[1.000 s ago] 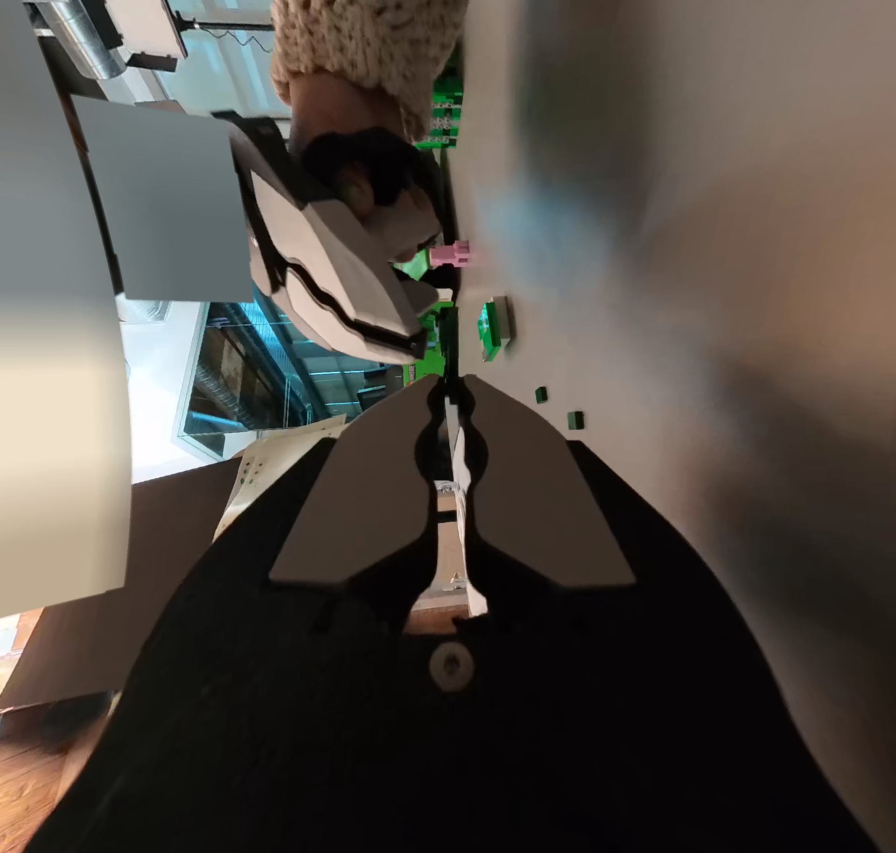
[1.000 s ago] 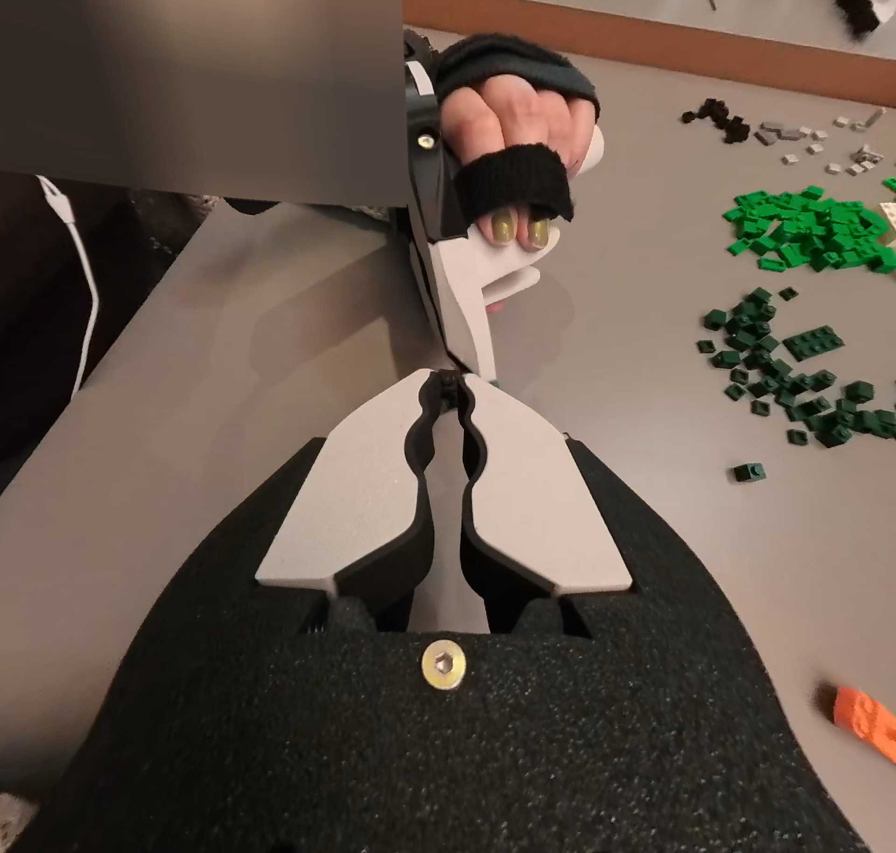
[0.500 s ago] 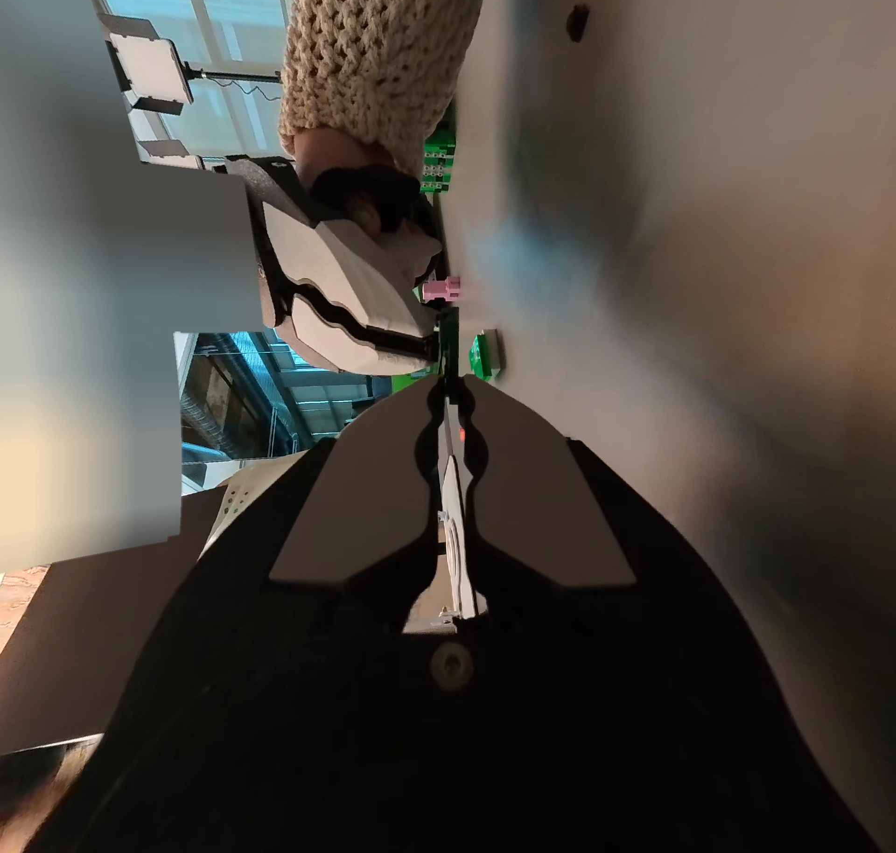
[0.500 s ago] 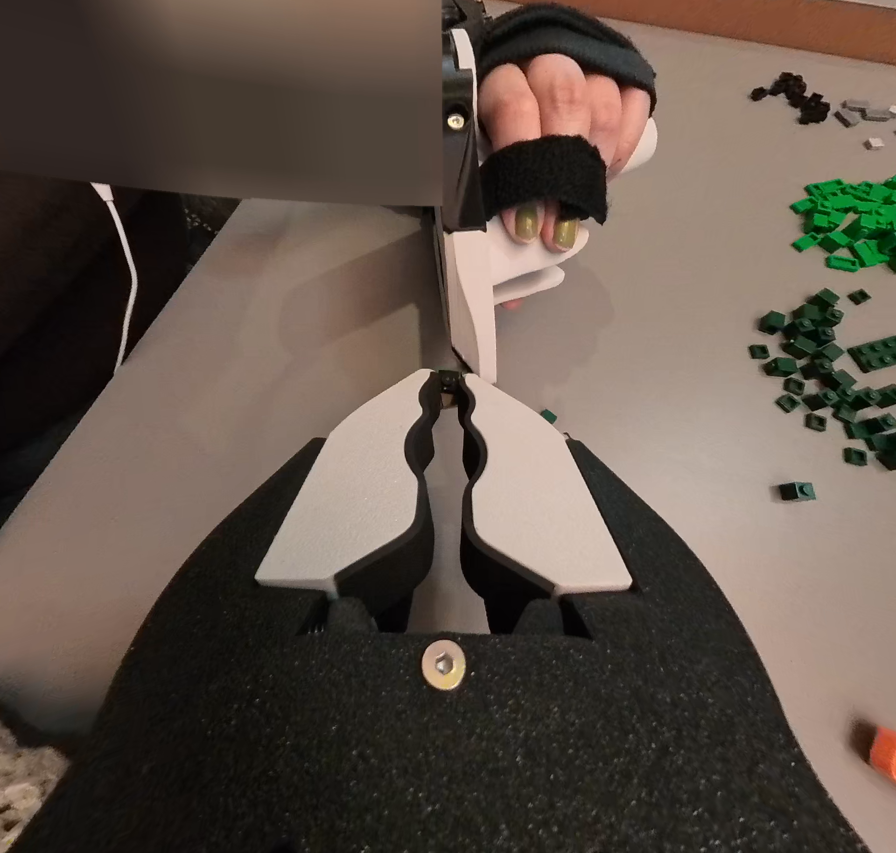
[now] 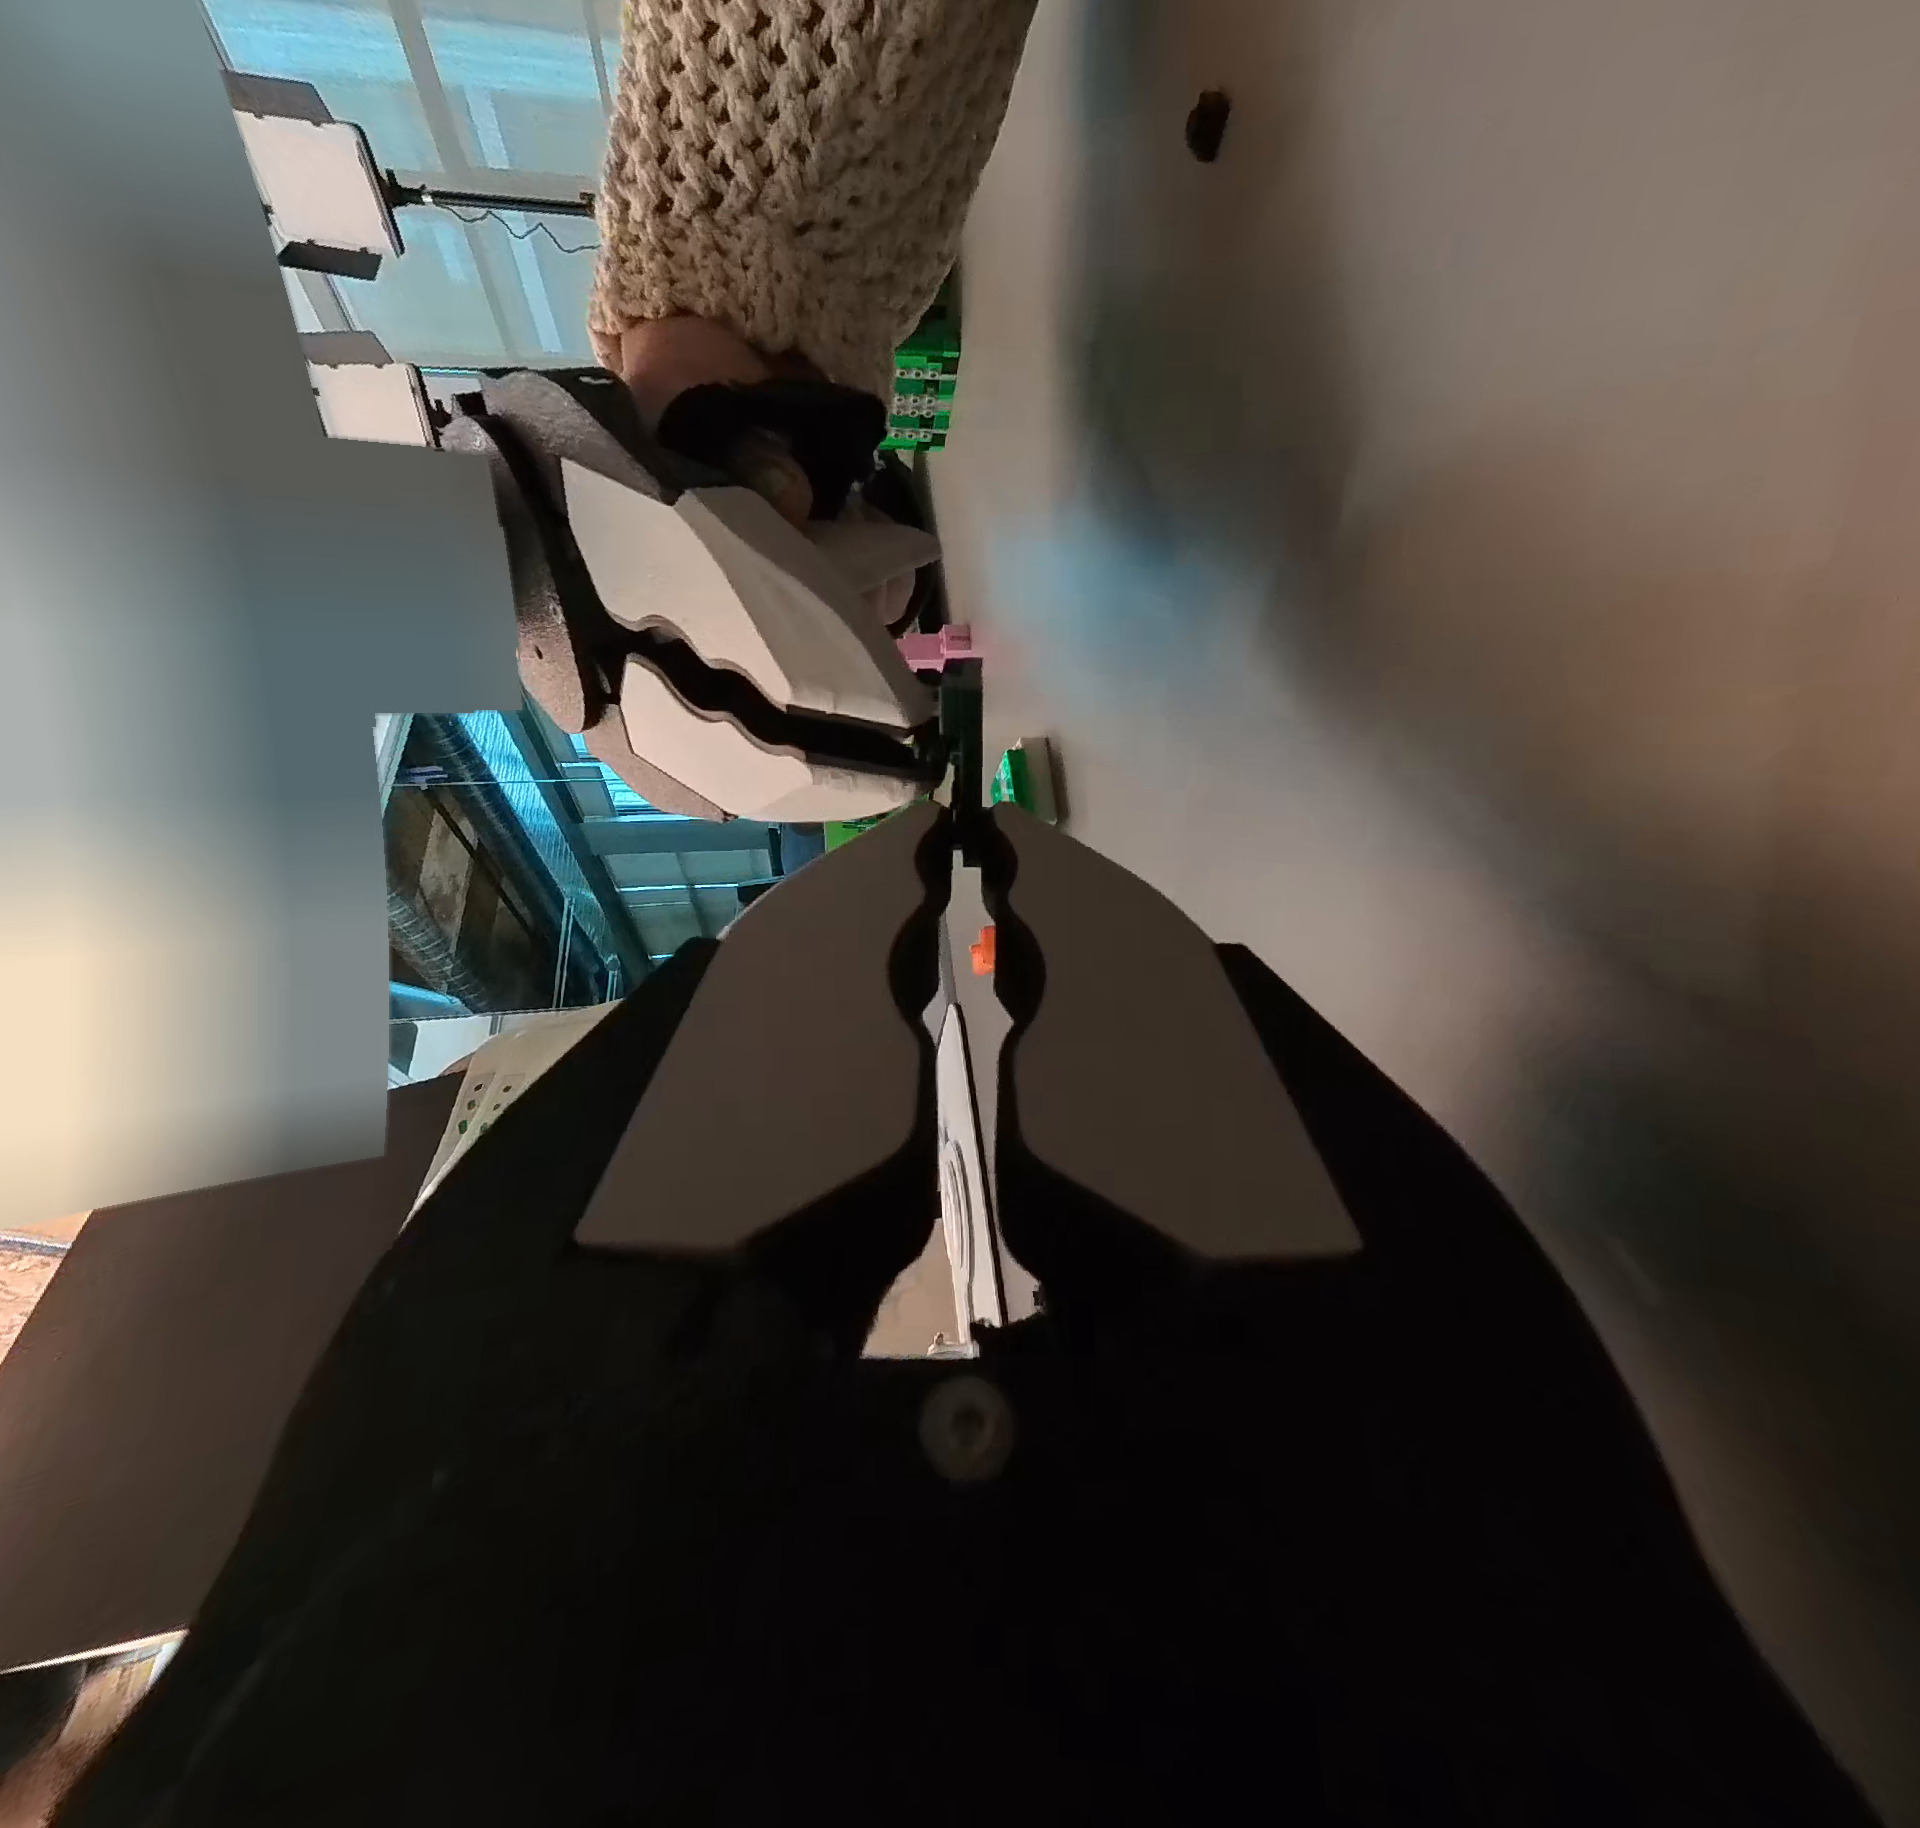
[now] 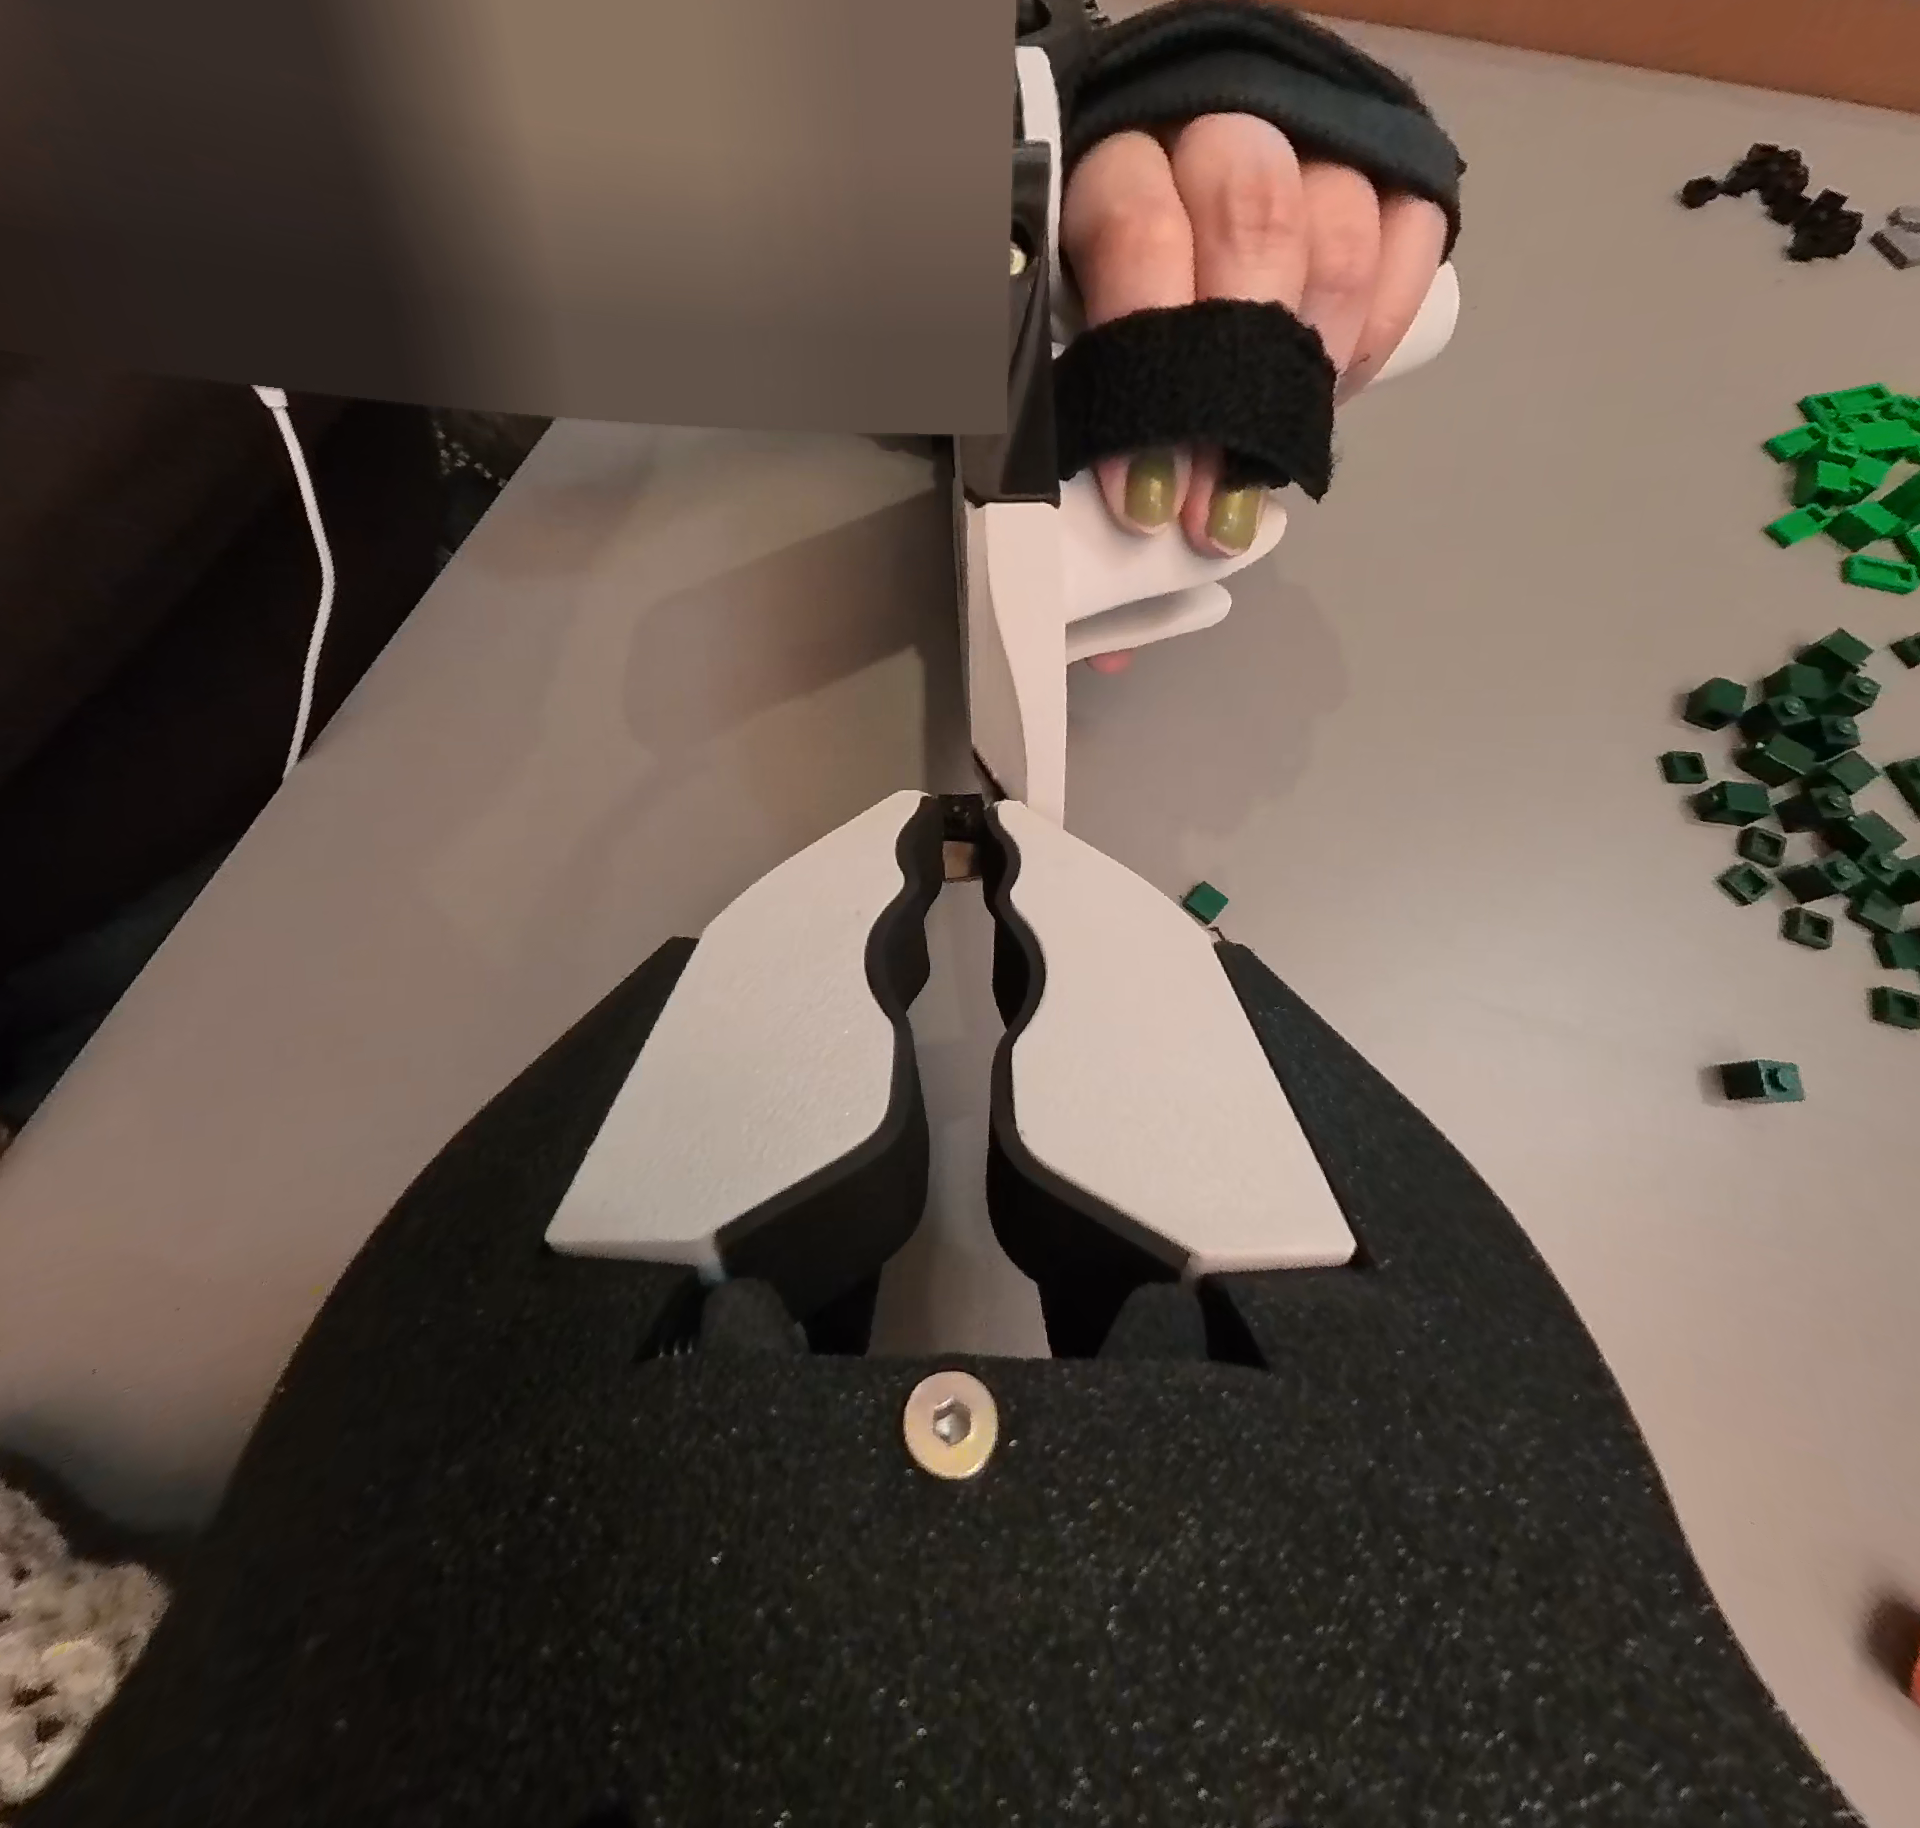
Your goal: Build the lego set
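My left gripper [image 5: 962, 824] is shut on a thin dark green lego piece [image 5: 962, 729] that sticks out past its tips, held above the grey table [image 5: 1455, 843]. My right gripper [image 6: 958, 814] is shut on a small dark lego piece [image 6: 958, 822]. Its tips meet the left gripper's tips, so the two pieces touch. The right gripper also shows in the left wrist view [image 5: 920, 762], coming in from the left. The left gripper shows edge-on in the right wrist view [image 6: 1023, 718], held by a hand with black straps.
Piles of dark green [image 6: 1818, 791], bright green [image 6: 1860, 500] and black [image 6: 1766, 209] pieces lie on the table at the right. Loose dark green pieces [image 6: 1759, 1080] [image 6: 1205, 902] lie nearer. A pink piece [image 5: 940, 648], a green-and-grey piece [image 5: 1023, 776] and an orange piece [image 5: 982, 955] lie close by.
The two grippers have closed in on each other until their tips meet. Both have stayed shut on their pieces.
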`<state>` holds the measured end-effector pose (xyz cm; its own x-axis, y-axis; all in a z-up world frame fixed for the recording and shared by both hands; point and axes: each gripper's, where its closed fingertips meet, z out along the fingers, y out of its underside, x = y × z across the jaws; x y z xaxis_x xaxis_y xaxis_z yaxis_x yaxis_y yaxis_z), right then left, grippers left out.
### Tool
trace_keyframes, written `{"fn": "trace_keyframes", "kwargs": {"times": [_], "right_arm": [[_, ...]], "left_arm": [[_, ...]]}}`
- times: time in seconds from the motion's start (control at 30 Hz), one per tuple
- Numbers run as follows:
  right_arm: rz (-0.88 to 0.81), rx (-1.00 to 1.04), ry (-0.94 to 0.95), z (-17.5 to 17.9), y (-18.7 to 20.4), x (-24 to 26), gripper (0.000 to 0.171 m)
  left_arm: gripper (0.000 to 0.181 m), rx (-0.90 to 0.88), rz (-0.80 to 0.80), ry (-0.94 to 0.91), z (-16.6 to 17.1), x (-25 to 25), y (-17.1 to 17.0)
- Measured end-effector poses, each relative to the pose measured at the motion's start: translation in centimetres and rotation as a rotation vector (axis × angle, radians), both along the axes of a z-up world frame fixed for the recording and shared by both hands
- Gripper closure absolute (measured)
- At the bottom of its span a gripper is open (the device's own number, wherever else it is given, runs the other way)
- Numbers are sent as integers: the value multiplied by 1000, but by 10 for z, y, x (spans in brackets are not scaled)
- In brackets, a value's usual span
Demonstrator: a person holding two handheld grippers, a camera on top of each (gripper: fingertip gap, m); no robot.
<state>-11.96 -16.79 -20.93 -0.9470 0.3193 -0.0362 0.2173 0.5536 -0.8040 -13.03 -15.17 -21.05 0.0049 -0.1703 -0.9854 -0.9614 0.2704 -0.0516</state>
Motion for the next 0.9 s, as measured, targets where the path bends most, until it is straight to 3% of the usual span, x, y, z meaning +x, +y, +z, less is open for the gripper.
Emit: {"fn": "trace_keyframes", "kwargs": {"times": [0.43, 0.7, 0.9], "right_arm": [[-112, -33, 115, 18, 15, -13, 160], [-296, -52, 399, 29, 22, -22, 147], [-361, 232, 715, 26, 23, -23, 150]], "left_arm": [[177, -5, 64, 4, -2, -12, 6], [177, -17, 176, -85, 2, -32, 15], [177, -28, 222, -120, 2, -38, 17]]}}
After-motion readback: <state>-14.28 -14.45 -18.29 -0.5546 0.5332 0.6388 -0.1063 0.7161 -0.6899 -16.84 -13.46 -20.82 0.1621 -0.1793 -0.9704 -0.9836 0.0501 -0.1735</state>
